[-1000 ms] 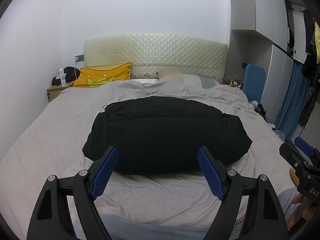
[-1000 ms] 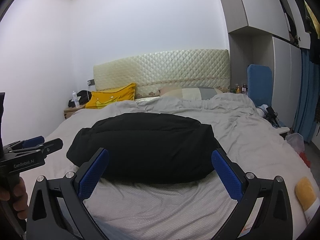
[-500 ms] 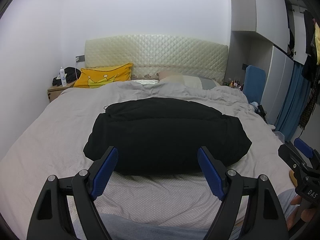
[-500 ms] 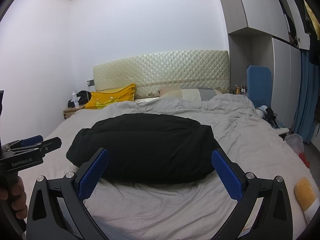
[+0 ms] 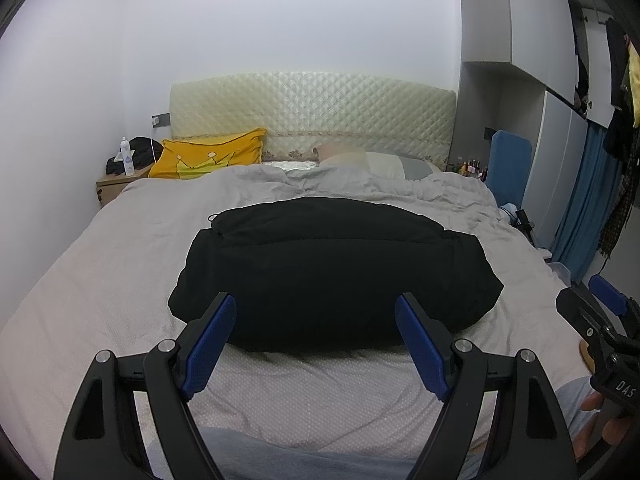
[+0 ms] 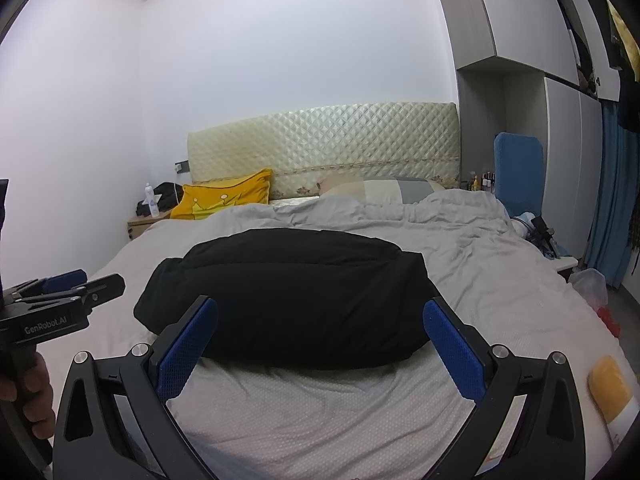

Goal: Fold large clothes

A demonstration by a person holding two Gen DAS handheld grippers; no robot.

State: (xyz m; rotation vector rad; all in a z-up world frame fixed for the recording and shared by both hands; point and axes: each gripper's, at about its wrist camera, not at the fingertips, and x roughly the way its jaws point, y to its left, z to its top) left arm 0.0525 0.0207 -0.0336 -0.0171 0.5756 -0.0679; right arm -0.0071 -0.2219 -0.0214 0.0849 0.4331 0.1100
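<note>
Nothing has moved since the earlier frames. The left gripper (image 5: pixel 315 322) and the right gripper (image 6: pixel 320 326) hover released, jaws wide, short of the folded black jacket (image 5: pixel 332 276) mid-bed (image 5: pixel 100 280), bare sheet around its edges.

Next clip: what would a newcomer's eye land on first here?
The bulky black garment, folded into a thick bundle in the middle of the grey bed. Then the blue-padded left gripper and right gripper, both open and empty just short of it, and the yellow crown pillow by the headboard.
</note>
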